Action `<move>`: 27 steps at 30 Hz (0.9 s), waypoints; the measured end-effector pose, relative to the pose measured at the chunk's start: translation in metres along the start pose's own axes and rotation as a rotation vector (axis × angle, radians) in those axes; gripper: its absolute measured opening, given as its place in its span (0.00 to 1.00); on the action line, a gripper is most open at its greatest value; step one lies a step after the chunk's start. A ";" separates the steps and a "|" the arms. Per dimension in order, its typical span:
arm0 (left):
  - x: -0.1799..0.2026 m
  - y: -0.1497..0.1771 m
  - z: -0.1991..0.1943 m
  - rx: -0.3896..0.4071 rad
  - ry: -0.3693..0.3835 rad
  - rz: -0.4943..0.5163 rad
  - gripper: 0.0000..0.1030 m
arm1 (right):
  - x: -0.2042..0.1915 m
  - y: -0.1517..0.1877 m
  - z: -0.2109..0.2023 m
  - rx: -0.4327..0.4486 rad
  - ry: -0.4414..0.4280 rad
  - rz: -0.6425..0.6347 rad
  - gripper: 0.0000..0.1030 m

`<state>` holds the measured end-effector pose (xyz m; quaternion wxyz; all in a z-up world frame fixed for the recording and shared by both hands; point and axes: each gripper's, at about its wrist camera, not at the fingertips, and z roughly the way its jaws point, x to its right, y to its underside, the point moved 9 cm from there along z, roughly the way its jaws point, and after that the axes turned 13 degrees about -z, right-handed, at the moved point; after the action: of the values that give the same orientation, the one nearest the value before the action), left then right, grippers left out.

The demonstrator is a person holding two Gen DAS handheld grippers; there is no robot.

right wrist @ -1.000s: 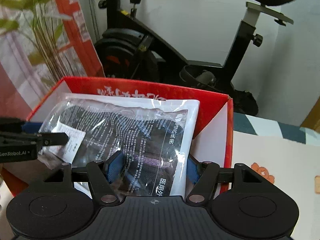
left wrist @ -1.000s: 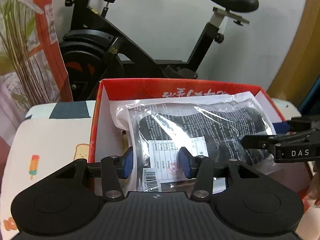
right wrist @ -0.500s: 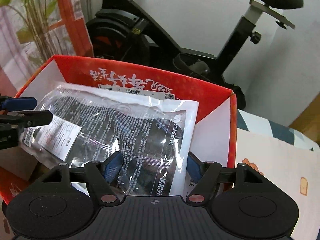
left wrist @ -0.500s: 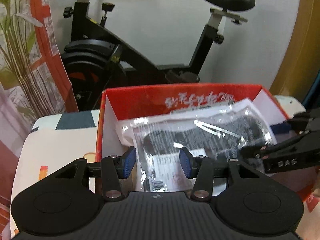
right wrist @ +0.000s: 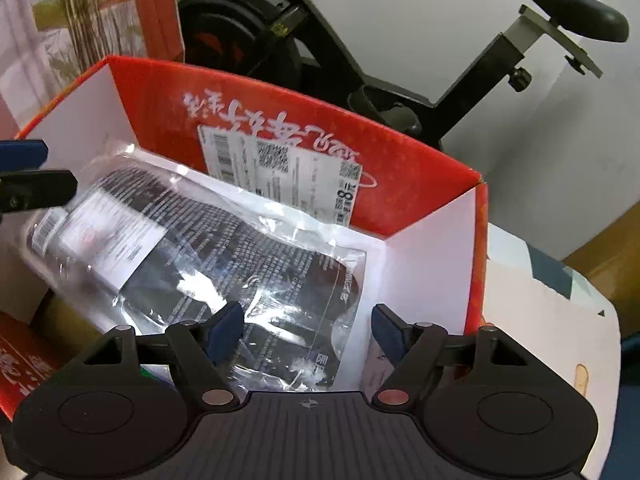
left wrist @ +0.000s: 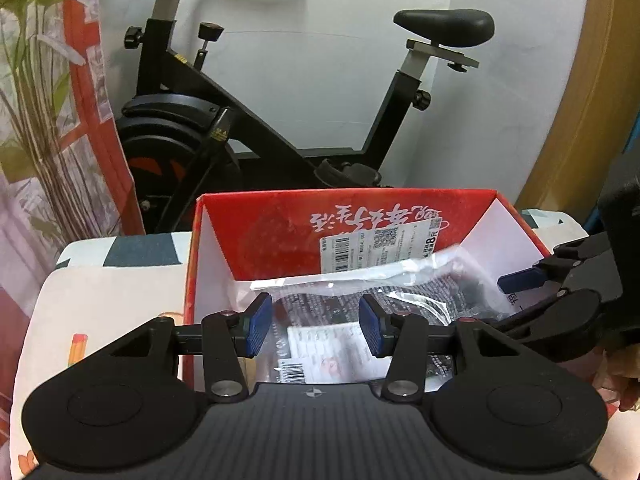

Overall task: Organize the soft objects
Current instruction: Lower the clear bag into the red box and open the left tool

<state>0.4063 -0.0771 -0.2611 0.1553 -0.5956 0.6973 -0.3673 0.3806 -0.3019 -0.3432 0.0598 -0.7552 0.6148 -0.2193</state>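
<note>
Both my grippers over the red cardboard box, which sits on a cartoon-print cloth. Clear plastic packet of dark soft goods lies flat inside the box, slanting from 10 o'clock to 5 o'clock in my right wrist view, its white label toward the 9 o'clock end. My right gripper: jaws opening, blue pads spread either side of the packet's near corner, neither pad pressing the plastic that I can see. My left gripper: jaws part-spread, blue pads apart with the packet's label end showing in the gap below them; no pinch visible, pads look clear of the film. From the left wrist, my right gripper comes in at 3 o'clock over the box's right wall. A white barcode sticker is stuck on the box's far inner wall, at 12 o'clock above the packet. Black exercise bike stands behind the box against a white wall; plant-print banner at 9 o'clock
</note>
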 end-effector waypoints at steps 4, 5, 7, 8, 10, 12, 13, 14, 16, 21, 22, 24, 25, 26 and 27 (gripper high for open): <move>-0.006 0.003 -0.005 -0.001 -0.003 -0.013 0.48 | 0.001 -0.001 -0.007 0.026 -0.054 0.048 0.65; -0.007 0.003 -0.006 0.000 -0.006 -0.014 0.48 | 0.001 -0.001 -0.010 0.034 -0.074 0.065 0.63; -0.008 0.002 -0.010 0.004 -0.011 -0.018 0.48 | 0.002 -0.001 -0.017 0.051 -0.100 0.090 0.62; -0.008 0.002 -0.012 0.006 -0.011 -0.021 0.48 | 0.003 -0.001 -0.021 0.059 -0.103 0.096 0.60; -0.008 0.001 -0.016 0.013 -0.013 -0.025 0.48 | 0.004 0.000 -0.030 0.077 -0.108 0.099 0.59; -0.007 0.001 -0.021 0.017 -0.016 -0.023 0.48 | 0.004 0.000 -0.040 0.099 -0.116 0.113 0.59; -0.006 0.001 -0.024 0.020 -0.018 -0.019 0.48 | 0.005 0.001 -0.044 0.106 -0.119 0.119 0.59; -0.005 0.001 -0.027 0.024 -0.020 -0.017 0.48 | 0.005 0.003 -0.049 0.114 -0.120 0.122 0.59; -0.004 0.001 -0.033 0.033 -0.022 -0.014 0.49 | 0.005 0.004 -0.058 0.134 -0.120 0.132 0.60; -0.002 0.004 -0.050 0.052 -0.038 -0.003 0.51 | 0.008 0.009 -0.081 0.197 -0.131 0.177 0.72; -0.002 0.004 -0.054 0.058 -0.042 -0.002 0.54 | 0.008 0.010 -0.086 0.213 -0.136 0.188 0.75; -0.002 0.005 -0.063 0.070 -0.049 -0.002 0.62 | 0.009 0.014 -0.094 0.237 -0.135 0.218 0.83; -0.002 0.006 -0.067 0.079 -0.052 -0.001 0.68 | 0.010 0.016 -0.100 0.257 -0.144 0.238 0.83; -0.001 0.006 -0.072 0.091 -0.056 0.001 0.71 | 0.010 0.018 -0.105 0.274 -0.156 0.251 0.86; -0.001 0.006 -0.077 0.103 -0.056 0.003 0.77 | 0.010 0.019 -0.111 0.301 -0.165 0.263 0.95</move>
<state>0.3518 -0.0512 -0.2129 0.2057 -0.5957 0.6739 -0.3856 0.3194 -0.2958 -0.2477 0.2500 -0.6665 0.6613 -0.2364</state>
